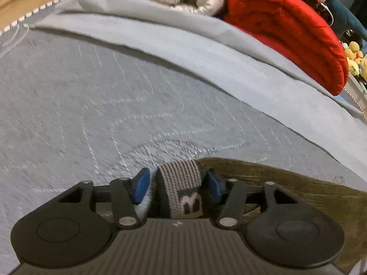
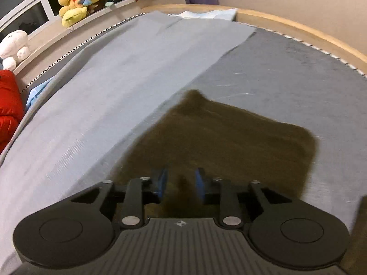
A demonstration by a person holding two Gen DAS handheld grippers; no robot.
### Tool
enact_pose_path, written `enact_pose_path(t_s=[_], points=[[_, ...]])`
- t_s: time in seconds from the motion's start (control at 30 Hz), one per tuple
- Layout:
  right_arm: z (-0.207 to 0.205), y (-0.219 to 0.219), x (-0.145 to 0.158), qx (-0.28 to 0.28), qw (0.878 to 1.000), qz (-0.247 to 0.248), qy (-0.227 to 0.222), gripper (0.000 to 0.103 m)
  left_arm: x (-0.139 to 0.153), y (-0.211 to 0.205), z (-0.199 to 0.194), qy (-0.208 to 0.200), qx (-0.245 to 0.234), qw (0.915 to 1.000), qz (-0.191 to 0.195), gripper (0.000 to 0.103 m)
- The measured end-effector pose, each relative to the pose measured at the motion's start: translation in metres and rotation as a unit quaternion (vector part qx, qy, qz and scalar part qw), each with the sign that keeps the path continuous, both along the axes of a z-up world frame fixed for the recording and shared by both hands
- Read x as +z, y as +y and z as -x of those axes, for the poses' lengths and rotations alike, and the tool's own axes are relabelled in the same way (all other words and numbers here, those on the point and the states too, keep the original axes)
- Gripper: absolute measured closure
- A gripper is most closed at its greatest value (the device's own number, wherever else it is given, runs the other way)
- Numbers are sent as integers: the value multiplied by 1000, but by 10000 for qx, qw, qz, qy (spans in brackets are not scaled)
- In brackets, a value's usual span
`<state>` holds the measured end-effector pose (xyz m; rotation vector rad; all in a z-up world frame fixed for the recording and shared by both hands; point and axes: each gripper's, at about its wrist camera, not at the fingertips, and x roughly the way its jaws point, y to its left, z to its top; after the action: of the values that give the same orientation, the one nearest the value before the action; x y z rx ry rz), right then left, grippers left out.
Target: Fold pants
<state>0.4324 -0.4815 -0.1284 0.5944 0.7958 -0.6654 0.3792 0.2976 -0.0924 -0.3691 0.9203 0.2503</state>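
both grippers tilt steeply down over the mattress (image 1: pixel 91 96). the left gripper (image 1: pixel 178 184) stands spread around the pants' striped waistband (image 1: pixel 181 183), pads apart from it. the right gripper (image 2: pixel 180 182) straddles a raised fold of the olive pants (image 2: pixel 229 137); whether it pinches is unclear.

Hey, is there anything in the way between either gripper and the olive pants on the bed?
Nothing visible. The left gripper already has the striped waistband between its pads, and the right gripper sits directly over a raised fold of the olive pants.
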Motion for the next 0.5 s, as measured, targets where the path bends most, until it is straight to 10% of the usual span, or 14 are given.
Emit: enact_pose_path(t_s=[0.5], points=[[268, -93, 43, -819, 9964, -178, 94, 56, 101, -6, 110, -434, -78, 9986, 305, 39]])
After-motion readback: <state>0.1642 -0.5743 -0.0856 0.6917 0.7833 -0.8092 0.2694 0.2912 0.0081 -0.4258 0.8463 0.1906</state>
